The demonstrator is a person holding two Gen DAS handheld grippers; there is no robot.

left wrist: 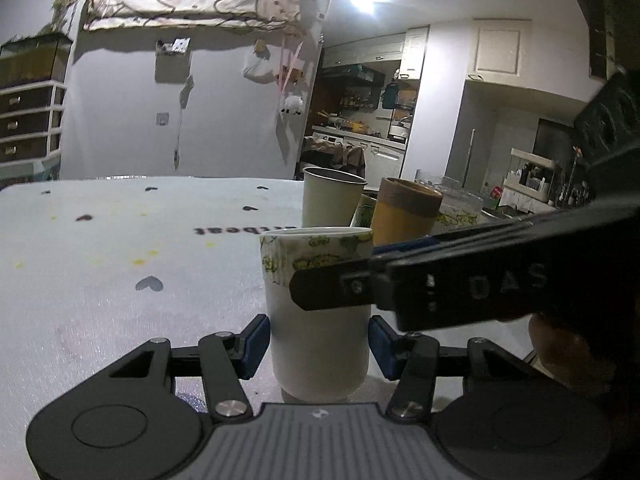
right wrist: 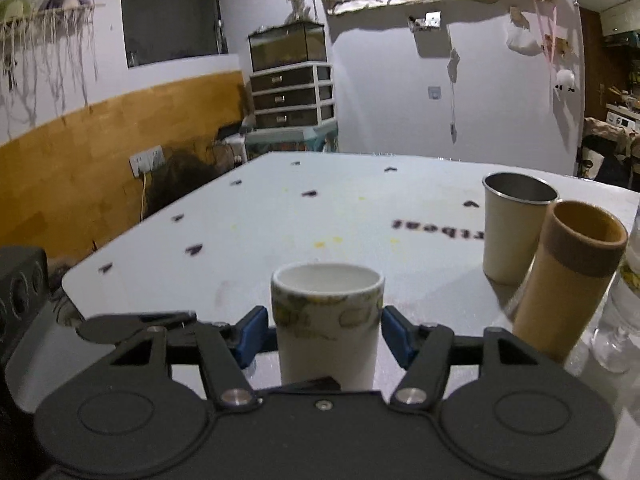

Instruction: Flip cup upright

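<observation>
A white cup with a yellow-green pattern band near its rim (left wrist: 316,320) stands upright on the table, mouth up. My left gripper (left wrist: 318,340) has its blue pads on either side of the cup's lower body, with slight gaps. My right gripper (right wrist: 324,334) brackets the same cup (right wrist: 327,320) from another side, pads close to its wall. In the left wrist view the right gripper's black finger (left wrist: 340,288) crosses in front of the cup below the rim.
The table has a pale cloth with dark heart marks (right wrist: 280,216). A cream metal-rimmed cup (right wrist: 514,228), an orange-brown cup (right wrist: 568,280) and a clear glass (right wrist: 624,300) stand upright to the right. The table's left edge (right wrist: 120,240) drops off.
</observation>
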